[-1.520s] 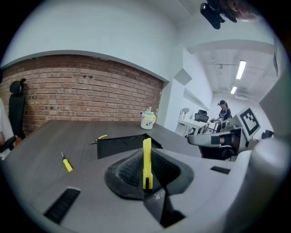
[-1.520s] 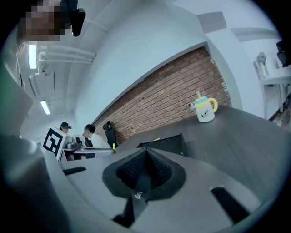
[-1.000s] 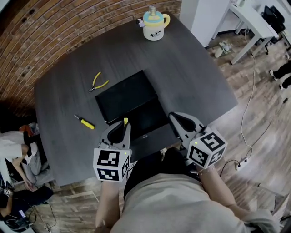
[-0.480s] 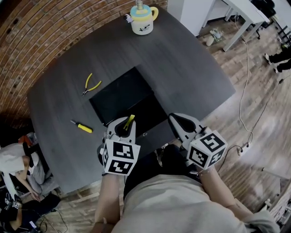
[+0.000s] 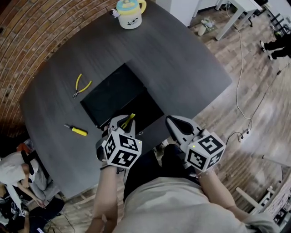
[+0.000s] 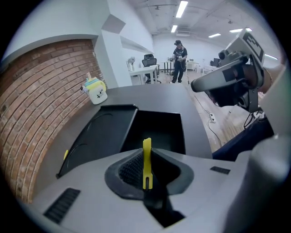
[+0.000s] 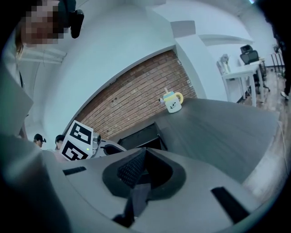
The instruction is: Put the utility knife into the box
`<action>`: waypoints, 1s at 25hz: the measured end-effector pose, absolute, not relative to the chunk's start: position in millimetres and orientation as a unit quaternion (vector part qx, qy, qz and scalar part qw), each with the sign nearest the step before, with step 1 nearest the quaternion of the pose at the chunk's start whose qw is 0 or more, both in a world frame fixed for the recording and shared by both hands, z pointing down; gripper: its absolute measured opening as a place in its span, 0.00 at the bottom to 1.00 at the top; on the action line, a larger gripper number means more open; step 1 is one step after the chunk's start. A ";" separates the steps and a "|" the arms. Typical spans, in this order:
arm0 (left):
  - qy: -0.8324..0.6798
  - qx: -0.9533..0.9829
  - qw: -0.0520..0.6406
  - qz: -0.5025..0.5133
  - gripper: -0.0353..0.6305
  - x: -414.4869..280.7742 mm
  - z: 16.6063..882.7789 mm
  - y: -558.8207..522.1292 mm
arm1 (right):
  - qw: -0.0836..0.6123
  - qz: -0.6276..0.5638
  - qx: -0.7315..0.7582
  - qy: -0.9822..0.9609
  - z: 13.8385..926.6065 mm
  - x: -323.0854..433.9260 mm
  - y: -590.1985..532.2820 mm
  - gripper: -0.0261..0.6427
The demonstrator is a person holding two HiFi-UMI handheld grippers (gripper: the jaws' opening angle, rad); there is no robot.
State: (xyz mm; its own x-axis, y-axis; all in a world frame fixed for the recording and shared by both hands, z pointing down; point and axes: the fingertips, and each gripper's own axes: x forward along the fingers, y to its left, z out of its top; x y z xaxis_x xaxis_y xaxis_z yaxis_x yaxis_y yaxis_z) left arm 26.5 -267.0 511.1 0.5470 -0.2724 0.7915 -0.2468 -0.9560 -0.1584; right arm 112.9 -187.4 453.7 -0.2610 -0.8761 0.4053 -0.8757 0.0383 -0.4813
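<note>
A slim yellow utility knife (image 6: 147,160) stands upright between the jaws of my left gripper (image 6: 147,154), which is shut on it. In the head view the knife (image 5: 128,120) points out of the left gripper (image 5: 124,123) over the near edge of the open black box (image 5: 146,112). The box's lid (image 5: 108,93) lies flat to its left. In the left gripper view the box's dark cavity (image 6: 155,129) lies just ahead of the knife tip. My right gripper (image 5: 172,123) hovers at the box's near right corner, shut with nothing in it (image 7: 143,154).
Yellow-handled pliers (image 5: 80,84) and a yellow screwdriver (image 5: 76,131) lie on the dark table left of the box. A lidded yellow and blue cup (image 5: 129,11) stands at the far edge. A brick wall borders the table's left side. A person crouches at the lower left.
My left gripper has carried the knife rightward and a little forward, from beside the box's near left corner to over its near edge. The right gripper has barely moved.
</note>
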 end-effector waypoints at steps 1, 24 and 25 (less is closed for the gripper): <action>0.142 -0.877 0.018 -0.458 0.15 28.2 514.8 -266.5 | 0.001 -0.337 -0.608 0.719 455.4 111.9 -185.7 0.05; 0.093 -0.865 0.023 -0.493 0.15 56.4 564.2 -273.6 | 0.002 -0.374 -0.624 0.686 482.9 117.9 -169.4 0.05; 0.091 -0.866 0.022 -0.492 0.15 56.4 564.2 -272.4 | 0.000 -0.375 -0.623 0.686 482.7 116.9 -168.9 0.05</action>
State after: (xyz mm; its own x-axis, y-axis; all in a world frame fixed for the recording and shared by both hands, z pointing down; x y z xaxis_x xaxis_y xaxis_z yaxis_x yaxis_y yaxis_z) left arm 56.4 -272.4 564.2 0.4995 -0.1790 0.8476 -0.1348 -0.9826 -0.1281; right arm 116.9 -168.9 482.7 -0.2235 -0.8557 0.4668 -0.8551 -0.0577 -0.5152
